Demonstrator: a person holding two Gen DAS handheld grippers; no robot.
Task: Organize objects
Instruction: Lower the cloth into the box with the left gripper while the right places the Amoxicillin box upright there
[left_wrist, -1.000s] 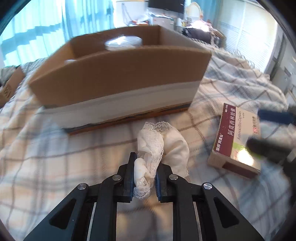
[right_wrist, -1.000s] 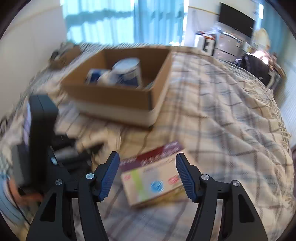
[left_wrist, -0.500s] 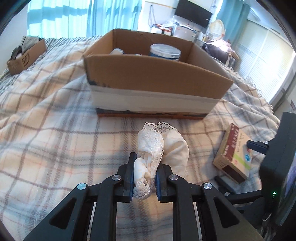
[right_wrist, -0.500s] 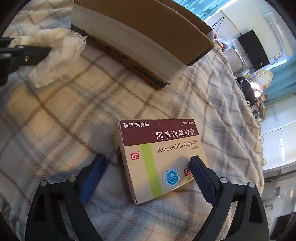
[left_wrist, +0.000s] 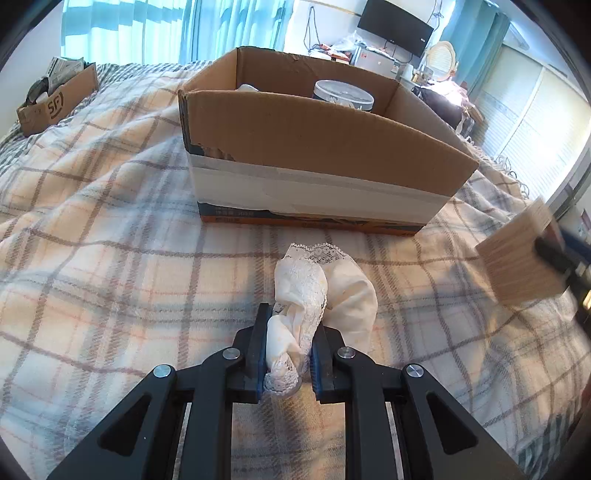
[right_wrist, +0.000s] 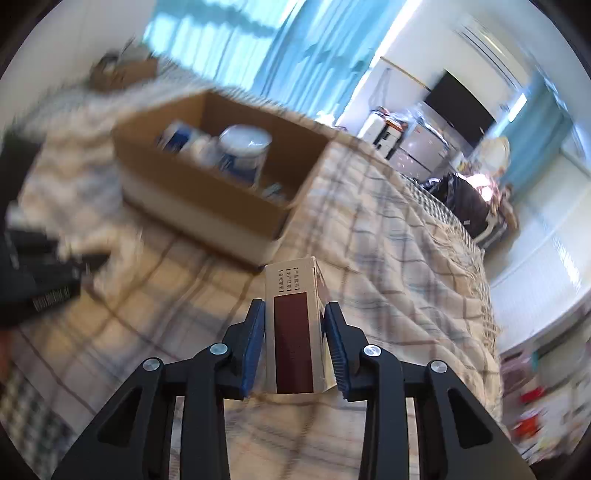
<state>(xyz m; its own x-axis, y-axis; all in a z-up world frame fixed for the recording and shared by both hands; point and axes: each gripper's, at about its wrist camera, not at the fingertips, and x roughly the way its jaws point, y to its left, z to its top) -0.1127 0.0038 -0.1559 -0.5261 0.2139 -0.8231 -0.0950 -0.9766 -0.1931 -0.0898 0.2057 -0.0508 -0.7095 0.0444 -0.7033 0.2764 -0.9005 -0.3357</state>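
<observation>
A bed under a soft plaid blanket (left_wrist: 110, 229) in cream, grey and faint pink fills both views. On it sits a large open cardboard box (left_wrist: 317, 162), corrugated brown with a band of white tape round its lower wall and a printed strip at the base. Inside stands a round tin with a pale lid (left_wrist: 343, 95), and beside it some smaller blue-and-white items, too blurred in the right wrist view to name. A smaller cardboard box (left_wrist: 55, 101) stuffed with papers lies far off at the bed's left edge.

Just in front of the big box, the left gripper (left_wrist: 288, 354) has its jaws clenched on a bunched white cloth (left_wrist: 325, 288), cotton with a lace trim, its loose end hanging over the blanket. The right gripper (right_wrist: 293, 343) has its jaws grasping a small rectangular medicine carton (right_wrist: 293, 332), cream card with a dark maroon panel and small printed characters, held off the blanket to the right of the big box and near its corner.
</observation>
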